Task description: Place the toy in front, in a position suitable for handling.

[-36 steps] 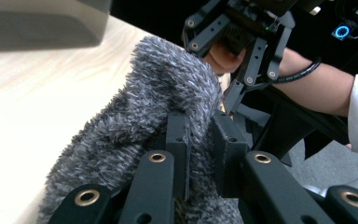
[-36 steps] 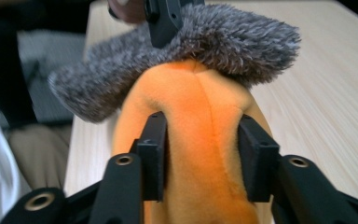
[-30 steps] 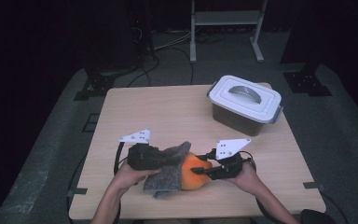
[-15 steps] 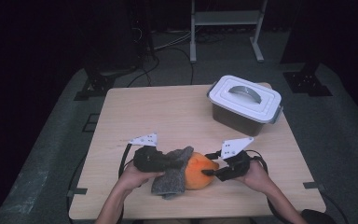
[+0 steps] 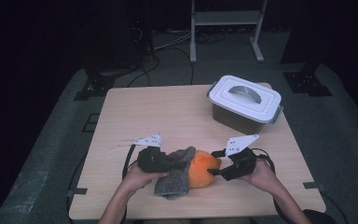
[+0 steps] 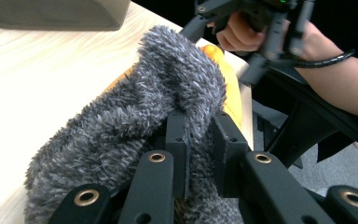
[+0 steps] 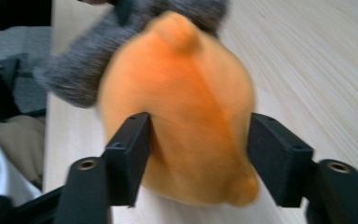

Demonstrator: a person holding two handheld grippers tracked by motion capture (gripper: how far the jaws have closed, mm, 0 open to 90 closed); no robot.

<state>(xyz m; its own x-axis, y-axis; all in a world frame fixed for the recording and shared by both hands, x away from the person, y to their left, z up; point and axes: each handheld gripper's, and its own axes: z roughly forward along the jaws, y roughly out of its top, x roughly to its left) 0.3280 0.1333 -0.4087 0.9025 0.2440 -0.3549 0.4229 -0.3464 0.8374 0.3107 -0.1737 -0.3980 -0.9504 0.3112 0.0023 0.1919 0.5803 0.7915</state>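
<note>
While the left gripper (image 5: pixel 179 163) pinches a fold of the fuzzy grey cloth (image 6: pixel 135 126) tightly between its jaws, the right gripper (image 5: pixel 214 163) has just been opening its jaws; the smooth, rounded orange toy (image 7: pixel 186 121) sits between them, the left pad close against it, the right one a little off. Cloth and toy lie touching near the table's (image 5: pixel 135 112) front edge, about midway along it. A grey lidded plastic box (image 5: pixel 244 103) with a handle stands well apart by the far right corner
</note>
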